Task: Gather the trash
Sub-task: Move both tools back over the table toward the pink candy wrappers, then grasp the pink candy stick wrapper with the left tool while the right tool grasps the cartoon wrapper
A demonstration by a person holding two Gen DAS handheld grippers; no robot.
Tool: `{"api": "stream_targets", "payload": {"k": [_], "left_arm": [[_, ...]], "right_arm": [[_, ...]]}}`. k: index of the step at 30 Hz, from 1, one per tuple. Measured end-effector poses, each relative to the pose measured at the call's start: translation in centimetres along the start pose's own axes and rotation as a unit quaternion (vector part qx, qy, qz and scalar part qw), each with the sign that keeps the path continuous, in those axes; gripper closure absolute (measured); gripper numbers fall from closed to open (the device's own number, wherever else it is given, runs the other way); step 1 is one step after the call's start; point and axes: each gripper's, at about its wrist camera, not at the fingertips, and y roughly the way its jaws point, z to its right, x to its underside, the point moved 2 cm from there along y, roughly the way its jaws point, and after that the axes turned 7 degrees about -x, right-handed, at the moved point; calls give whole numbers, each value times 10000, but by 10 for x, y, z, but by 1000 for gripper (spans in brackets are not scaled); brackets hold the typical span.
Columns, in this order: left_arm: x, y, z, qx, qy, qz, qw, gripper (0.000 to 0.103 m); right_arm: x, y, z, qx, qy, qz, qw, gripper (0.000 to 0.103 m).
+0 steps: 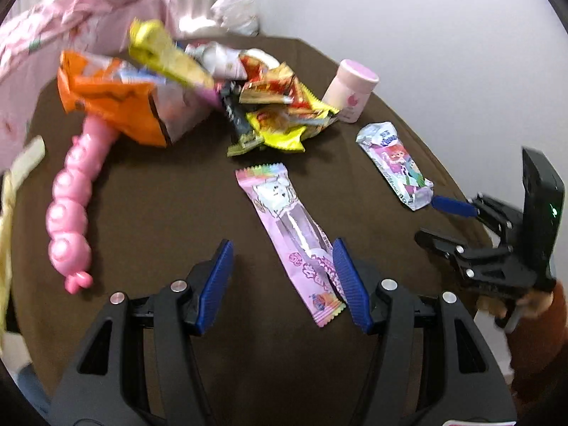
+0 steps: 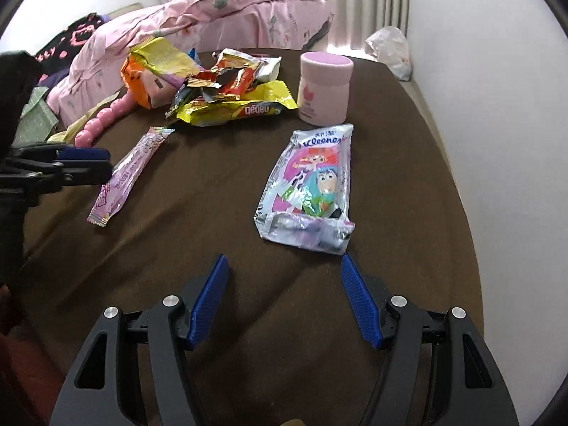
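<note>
Blurred by motion in the left wrist view: yellow wrapper (image 1: 167, 56) and orange packet (image 1: 110, 99) atop the wrapper pile (image 1: 277, 113). Hidden behind that pile: upper end of the pink bead toy (image 1: 71, 195). Cut off beside that pile at the frame's edge: pink quilt (image 1: 53, 17). Unreadable: small print on the pink candy wrapper (image 1: 294, 234).

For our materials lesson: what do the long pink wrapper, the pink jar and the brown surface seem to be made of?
Long pink wrapper: thin glossy plastic film, judging by its sheen and crimped, zigzag ends.
Pink jar: probably smooth, hard plastic with a satin finish; it shows soft highlights and no seams.
Brown surface: matte woven cloth, with soft creases and no shine.
</note>
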Motion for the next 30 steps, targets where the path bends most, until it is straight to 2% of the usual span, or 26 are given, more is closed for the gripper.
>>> {"api": "stream_targets", "payload": {"k": [2, 5, 9, 11, 14, 16, 18, 19, 22, 24, 26, 30], "left_arm": [[2, 0, 0, 58, -84, -31, 9999, 48], [7, -2, 1, -42, -48, 8, 10000, 48], [10, -3, 1, -138, -78, 42, 9999, 48], [8, -2, 0, -301, -153, 155, 9993, 48], [6, -1, -5, -845, -189, 329, 9957, 48], [8, -5, -15, -1038, -292, 386, 9934, 48], [7, -7, -20, -845, -447, 409, 9946, 48], [7, -11, -23, -620, -533, 449, 9956, 48], [6, -16, -18, -150, -409, 508, 9978, 48], [4, -17, -11, 47, -221, 546, 9983, 48], [1, -20, -4, 33, 48, 676, 9977, 48], [-13, -21, -3, -86, 348, 902, 9953, 48]], "right_arm": [[3, -2, 0, 22, -70, -27, 10000, 40], [3, -6, 0, 16, -64, -105, 9999, 41], [-5, -23, 5, 69, 198, 488, 9986, 41], [-15, -26, 7, 169, 294, 715, 9969, 41], [-29, -14, 10, 148, 463, 688, 9964, 41], [-37, -3, 13, 263, 495, 634, 9964, 44], [-42, 8, 16, 382, 477, 522, 9968, 48], [-44, 14, 16, 384, 441, 431, 9974, 49], [-43, 23, 15, 314, 343, 270, 9986, 70], [-40, 18, 11, 210, 240, 373, 9988, 85], [-38, 9, 9, 68, 204, 471, 9987, 87], [-34, -8, 11, 54, 304, 692, 9971, 88]]}}
